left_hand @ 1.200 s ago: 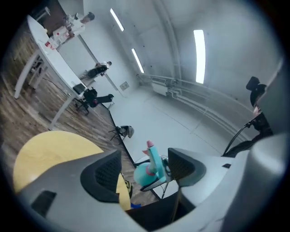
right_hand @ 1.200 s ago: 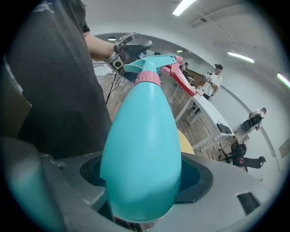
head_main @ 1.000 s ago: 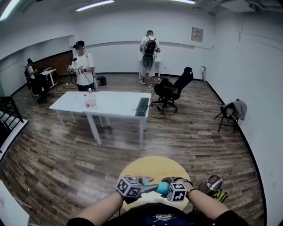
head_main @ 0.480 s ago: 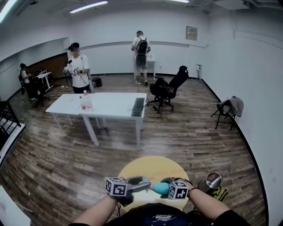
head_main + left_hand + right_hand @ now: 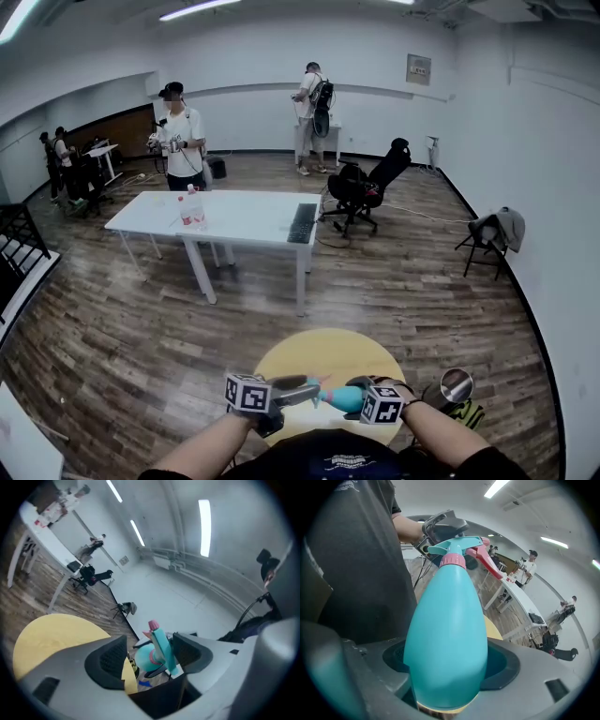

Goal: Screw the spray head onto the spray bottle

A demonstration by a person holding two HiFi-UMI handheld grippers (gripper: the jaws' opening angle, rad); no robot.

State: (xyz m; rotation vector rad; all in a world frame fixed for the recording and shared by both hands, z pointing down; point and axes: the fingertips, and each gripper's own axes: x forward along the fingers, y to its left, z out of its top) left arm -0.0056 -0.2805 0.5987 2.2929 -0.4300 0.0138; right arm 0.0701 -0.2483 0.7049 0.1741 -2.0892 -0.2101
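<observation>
Spray bottle (image 5: 447, 634) — clamped by its wide body in the right hand-held gripper (image 5: 449, 665); long axis runs straight out from those jaws. Spray head (image 5: 158, 645) — at the far end, between the spread jaws of the left hand-held gripper (image 5: 147, 654), apparently ungripped; left is nearer.
</observation>
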